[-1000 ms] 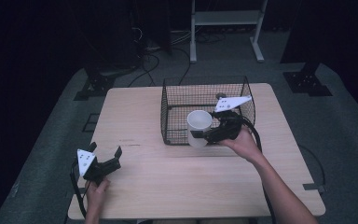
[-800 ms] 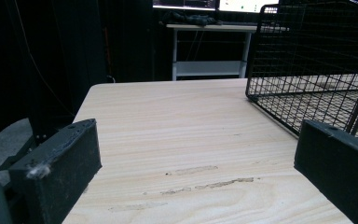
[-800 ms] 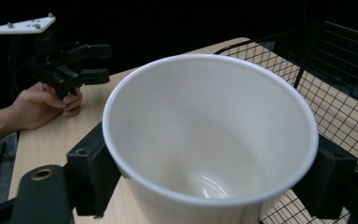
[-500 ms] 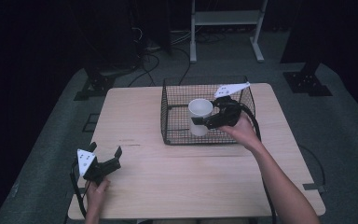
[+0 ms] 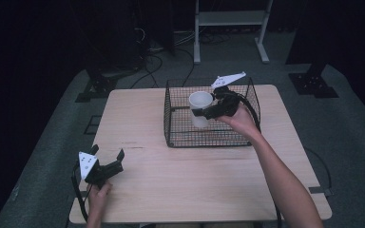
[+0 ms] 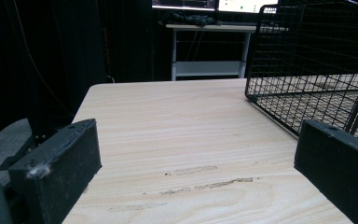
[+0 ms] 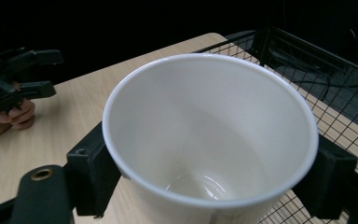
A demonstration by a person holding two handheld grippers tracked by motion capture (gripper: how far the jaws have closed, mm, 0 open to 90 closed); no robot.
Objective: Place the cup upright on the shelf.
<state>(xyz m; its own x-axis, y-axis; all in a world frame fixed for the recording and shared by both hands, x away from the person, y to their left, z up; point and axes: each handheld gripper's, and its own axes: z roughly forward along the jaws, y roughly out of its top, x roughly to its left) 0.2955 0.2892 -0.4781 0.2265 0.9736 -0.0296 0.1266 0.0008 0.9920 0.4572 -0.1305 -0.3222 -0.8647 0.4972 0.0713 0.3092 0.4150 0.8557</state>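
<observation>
At the near edge of the wooden table [image 5: 185, 190], the person's left gripper [image 5: 108, 167] rests low, its jaws spread wide with nothing between them; in the left gripper view only bare, scuffed tabletop lies between the two black pads, and the corner of the wire basket [image 6: 317, 88] stands beyond the right-hand jaw.

Farther off, the right gripper [image 5: 204, 113] has its jaws clamped on a white cup [image 5: 200, 108], one pad on each side of the wall just under the rim. The right gripper view looks straight down into the cup [image 7: 209, 140], which is upright, empty and faintly glossy at the bottom, with the black pads pressing it from left and right.

What has changed over the last second is the cup's place: it was held at the basket's near wall, and it has since been carried up and back, so that it now hangs over the middle of the wire basket [image 5: 209, 137], inside the line of the rim and apparently clear of the mesh floor. The left gripper has not stirred in that time.

That reads as a placing job most of the way through: the cup is over the basket, and what seems left is to lower it onto the mesh and let the jaws part.

Behind the table, a white shelf frame [image 5: 230, 23] stands in the dark.
</observation>
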